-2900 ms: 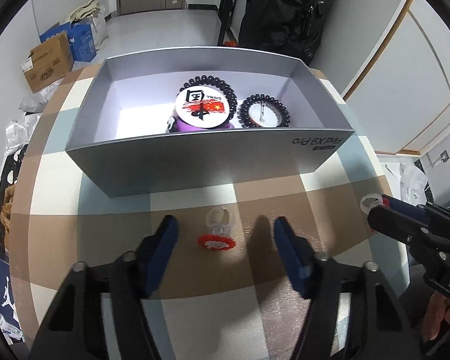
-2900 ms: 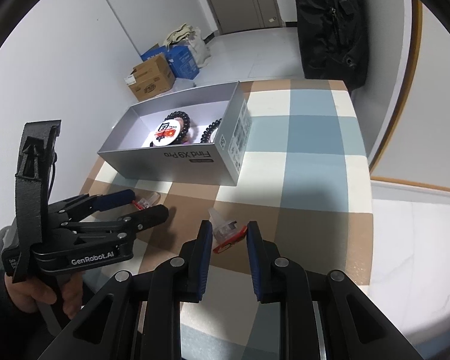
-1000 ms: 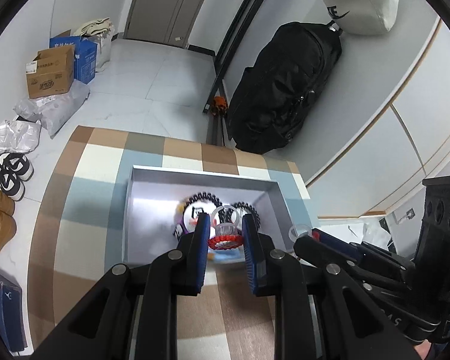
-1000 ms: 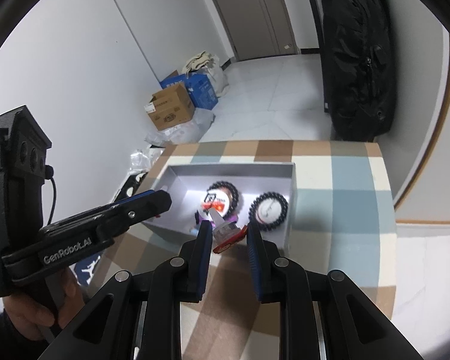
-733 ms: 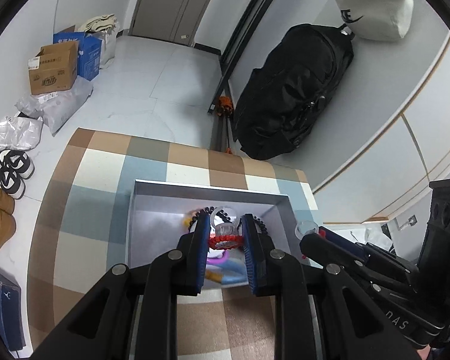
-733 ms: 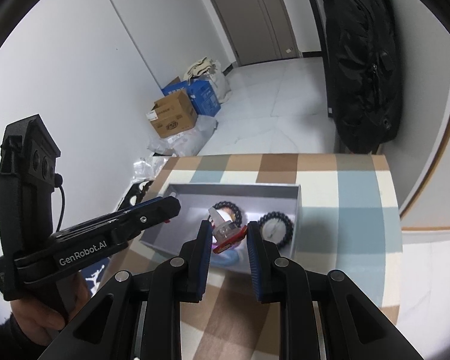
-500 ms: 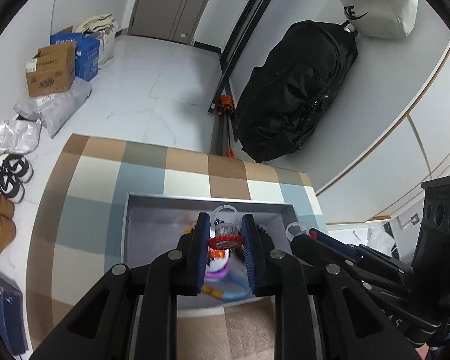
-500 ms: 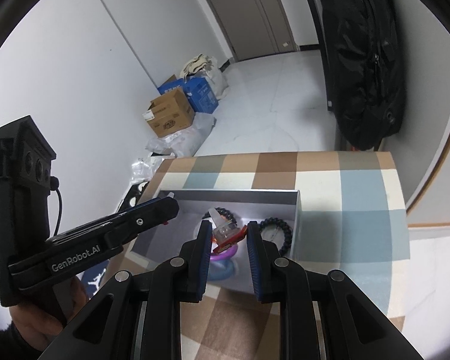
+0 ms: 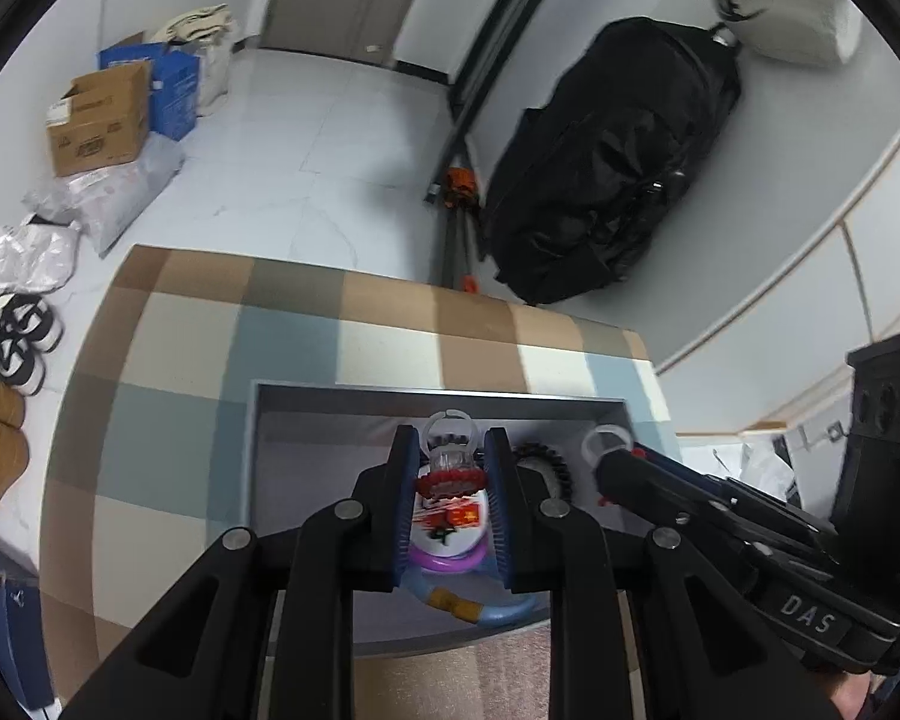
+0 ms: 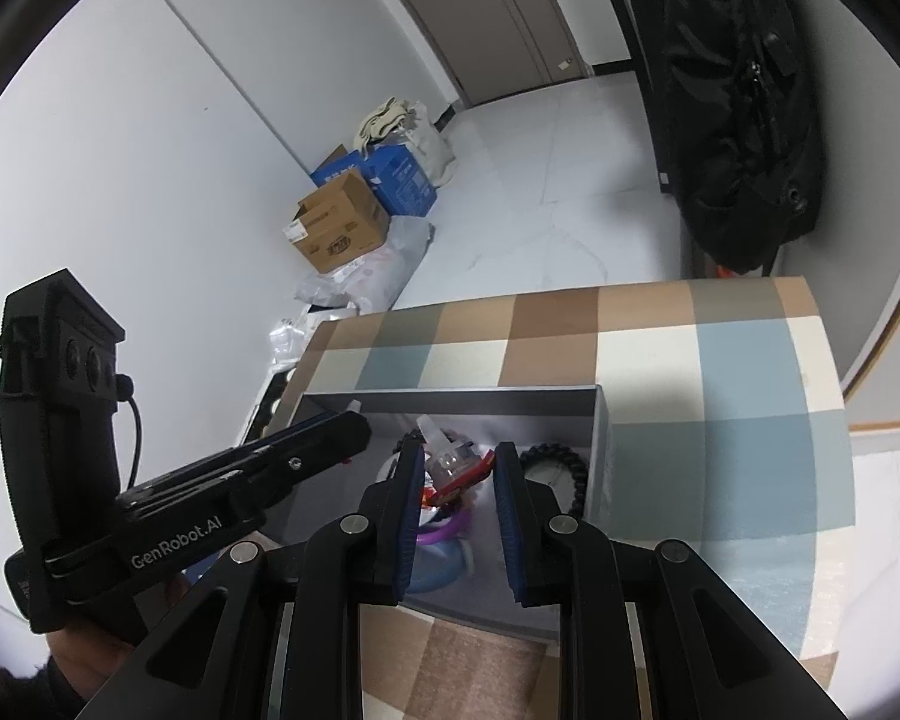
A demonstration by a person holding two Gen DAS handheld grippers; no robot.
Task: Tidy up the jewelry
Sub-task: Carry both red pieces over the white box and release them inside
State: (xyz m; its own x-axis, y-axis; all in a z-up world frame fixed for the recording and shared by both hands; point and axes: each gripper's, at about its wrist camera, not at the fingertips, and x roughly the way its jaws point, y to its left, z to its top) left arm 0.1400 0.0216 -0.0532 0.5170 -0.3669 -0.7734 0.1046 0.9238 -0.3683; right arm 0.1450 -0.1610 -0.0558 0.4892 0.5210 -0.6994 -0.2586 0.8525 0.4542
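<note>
A tabletop (image 9: 282, 324) covered in brown, blue and cream squares is seen on a pale shiny tiled floor (image 9: 282, 138). A big black bag (image 9: 606, 180) is leaned against the white wall (image 10: 150, 168). A brown cardboard box (image 9: 99, 120) is set beside a blue box (image 9: 177, 93).

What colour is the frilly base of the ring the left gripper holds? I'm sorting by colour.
Red, on the clear plastic ring in the left gripper; clearest in the left wrist view.
</note>
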